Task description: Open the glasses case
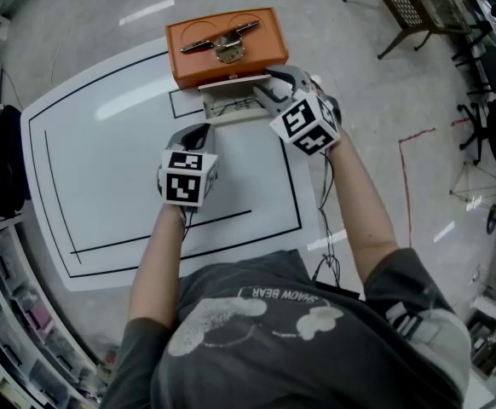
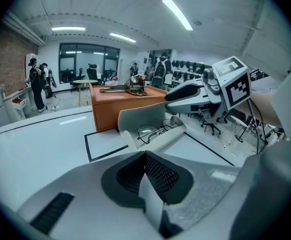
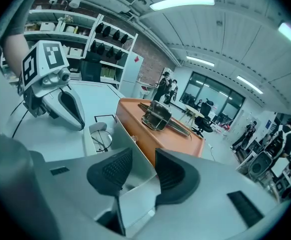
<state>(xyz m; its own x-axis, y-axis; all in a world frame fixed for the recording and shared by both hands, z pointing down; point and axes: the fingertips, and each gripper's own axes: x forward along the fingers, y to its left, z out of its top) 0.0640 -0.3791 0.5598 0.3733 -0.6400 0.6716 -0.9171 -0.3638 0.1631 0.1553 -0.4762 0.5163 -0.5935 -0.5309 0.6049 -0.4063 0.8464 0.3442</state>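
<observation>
Right gripper [image 3: 143, 155] jaws apart, straddling the raised lid [image 3: 135, 173] of the glasses case [image 1: 231, 109] without pinching it, case open, spectacles [image 2: 153, 131] lying inside, parked at the far edge of the table [image 1: 103, 152], just before the orange box [image 1: 188, 31], left gripper [image 2: 145, 158] jaws together, empty, back at mid-table.

Two grippers over one white table [image 1: 103, 143]: the left gripper [image 1: 198, 131] and the right gripper [image 1: 270, 87], each carrying one marker cube. Between the right gripper's jaws stands the lid of the one glasses case [image 1: 224, 114], which holds one pair of glasses [image 2: 155, 131]. Beyond both grippers sits one orange box [image 1: 261, 32] with one metal clasp [image 1: 223, 46]. One small black-outlined rectangle [image 1: 185, 103] lies ahead of the left gripper.
</observation>
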